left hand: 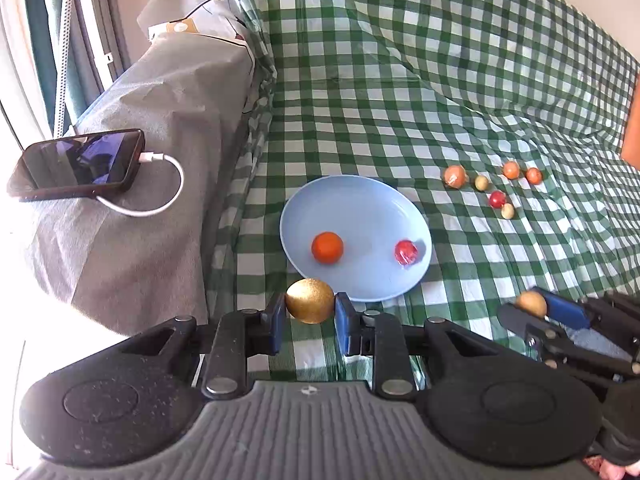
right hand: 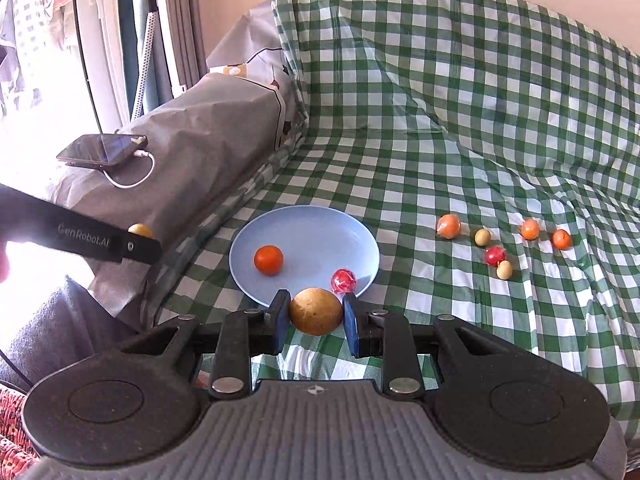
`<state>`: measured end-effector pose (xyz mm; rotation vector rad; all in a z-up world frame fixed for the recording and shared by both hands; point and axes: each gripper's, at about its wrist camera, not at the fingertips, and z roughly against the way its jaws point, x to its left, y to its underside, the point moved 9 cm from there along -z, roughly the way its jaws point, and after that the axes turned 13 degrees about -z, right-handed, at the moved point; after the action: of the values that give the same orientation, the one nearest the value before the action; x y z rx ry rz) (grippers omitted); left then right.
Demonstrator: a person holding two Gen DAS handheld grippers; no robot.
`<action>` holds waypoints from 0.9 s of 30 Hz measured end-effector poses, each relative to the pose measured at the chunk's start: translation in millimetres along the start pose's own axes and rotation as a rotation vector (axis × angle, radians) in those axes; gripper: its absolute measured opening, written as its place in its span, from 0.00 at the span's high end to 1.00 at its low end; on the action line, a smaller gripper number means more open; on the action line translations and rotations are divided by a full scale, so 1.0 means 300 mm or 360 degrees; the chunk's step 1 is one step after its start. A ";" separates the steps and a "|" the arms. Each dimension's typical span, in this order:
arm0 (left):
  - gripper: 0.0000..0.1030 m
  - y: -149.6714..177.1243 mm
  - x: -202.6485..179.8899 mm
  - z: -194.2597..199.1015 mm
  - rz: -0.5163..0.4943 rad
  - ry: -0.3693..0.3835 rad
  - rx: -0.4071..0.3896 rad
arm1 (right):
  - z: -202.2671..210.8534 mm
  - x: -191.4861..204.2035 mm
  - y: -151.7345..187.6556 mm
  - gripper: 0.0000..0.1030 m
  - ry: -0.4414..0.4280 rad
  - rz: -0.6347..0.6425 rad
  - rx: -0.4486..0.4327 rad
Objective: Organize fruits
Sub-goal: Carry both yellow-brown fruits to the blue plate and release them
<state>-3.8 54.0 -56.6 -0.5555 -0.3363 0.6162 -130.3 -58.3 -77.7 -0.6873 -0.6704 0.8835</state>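
Each gripper is clamped on a yellowish fruit, the left gripper on one and the right gripper on another, both poised at the near rim of the blue plate, apparently to drop them in.

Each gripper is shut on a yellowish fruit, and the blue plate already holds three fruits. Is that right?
Not quite: the blue plate holds two fruits, an orange one and a red one, as the left wrist view shows. Each gripper is indeed shut on a yellowish fruit.
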 end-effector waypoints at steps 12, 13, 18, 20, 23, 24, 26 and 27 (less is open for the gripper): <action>0.73 -0.144 -0.015 -0.179 -0.0020 0.0008 0.0046 | -0.152 -0.043 -0.044 0.72 0.0046 -0.0047 0.0045; 0.73 -0.152 -0.017 -0.199 -0.0022 0.0010 0.0059 | -0.171 -0.044 -0.048 0.72 0.0049 -0.0051 0.0050; 0.73 -0.179 -0.035 -0.301 -0.0075 0.0018 0.0103 | -0.264 -0.054 -0.062 0.72 0.0057 -0.0055 0.0094; 0.73 -0.186 -0.043 -0.345 -0.0089 0.0020 0.0126 | -0.299 -0.058 -0.068 0.71 0.0060 -0.0046 0.0110; 0.73 -0.196 -0.050 -0.406 -0.0104 0.0016 0.0155 | -0.357 -0.060 -0.082 0.71 0.0069 -0.0023 0.0127; 0.73 -0.199 -0.049 -0.426 -0.0106 0.0014 0.0165 | -0.375 -0.062 -0.086 0.71 0.0073 -0.0014 0.0130; 0.73 -0.205 -0.047 -0.466 -0.0106 0.0007 0.0189 | -0.411 -0.064 -0.092 0.71 0.0078 0.0009 0.0140; 0.73 -0.209 -0.047 -0.484 -0.0107 0.0004 0.0195 | -0.428 -0.065 -0.095 0.71 0.0078 0.0019 0.0146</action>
<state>79.5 -53.5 -138.4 -0.4258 -0.3117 0.5673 -29.1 -120.1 -137.7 -0.6297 -0.5791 0.9003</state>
